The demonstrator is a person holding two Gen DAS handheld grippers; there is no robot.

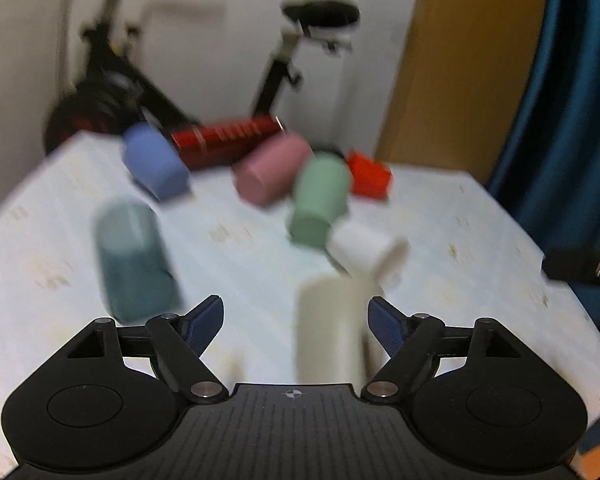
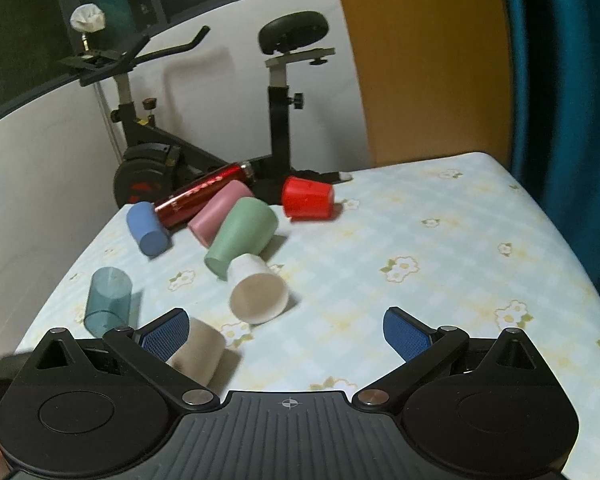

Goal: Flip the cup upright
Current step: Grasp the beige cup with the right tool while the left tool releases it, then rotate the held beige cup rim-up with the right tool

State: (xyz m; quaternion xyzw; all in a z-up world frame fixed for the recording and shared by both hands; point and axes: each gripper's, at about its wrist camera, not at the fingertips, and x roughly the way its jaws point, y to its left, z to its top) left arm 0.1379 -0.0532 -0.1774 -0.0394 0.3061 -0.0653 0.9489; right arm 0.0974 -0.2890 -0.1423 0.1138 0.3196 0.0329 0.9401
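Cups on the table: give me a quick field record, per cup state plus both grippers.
surface: table with floral cloth
teal cup: mouth down
blue cup: on its side
pink cup: on its side
green cup: on its side, base against white cup
white cup: on its side, mouth toward camera
red cup: on its side
beige cup: nearest, beside right gripper's left finger; orientation unclear
red bottle: lying down behind the cups
left gripper: open, empty
right gripper: open, empty
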